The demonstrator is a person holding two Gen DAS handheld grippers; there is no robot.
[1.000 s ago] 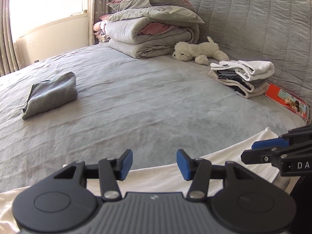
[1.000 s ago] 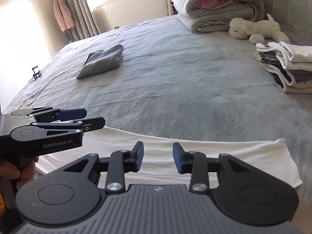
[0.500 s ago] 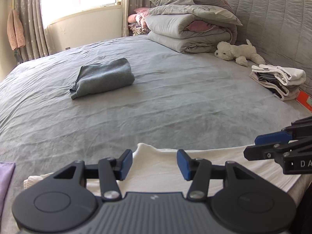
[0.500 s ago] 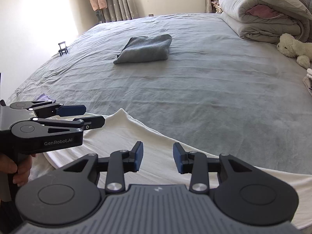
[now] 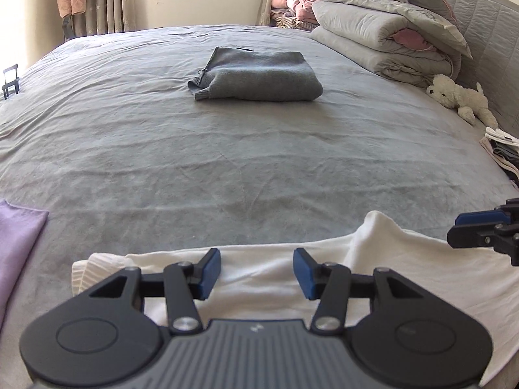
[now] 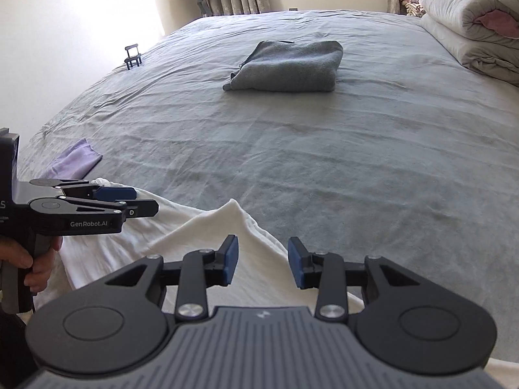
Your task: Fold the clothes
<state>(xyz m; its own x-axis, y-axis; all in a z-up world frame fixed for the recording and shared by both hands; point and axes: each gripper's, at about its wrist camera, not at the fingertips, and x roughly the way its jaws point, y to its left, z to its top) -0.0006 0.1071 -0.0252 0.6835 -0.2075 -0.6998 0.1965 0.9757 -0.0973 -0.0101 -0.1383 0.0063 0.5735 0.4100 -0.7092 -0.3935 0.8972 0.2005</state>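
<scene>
White cloth, the garment [image 5: 266, 269] to be folded, lies along the near edge of the grey bed [image 5: 227, 162], its long axis running left to right under both tools, with one corner peaked up toward the middle of the bed. The left tool [image 5: 257, 274] hangs above it with fingers spread, gripping nothing; the right tool [image 6: 262, 262] is likewise released over the raised corner. Only the left view shows the white plush dog [image 5: 460, 99] and a cut-off clothes stack [image 5: 501, 149] at its right edge. Only the right view shows the hand [image 6: 35, 262] holding the left tool. Both show a folded grey sweater [image 5: 259, 76] and a lilac cloth [image 6: 74, 159]. The garment's near edge is hidden behind the tool bodies.
</scene>
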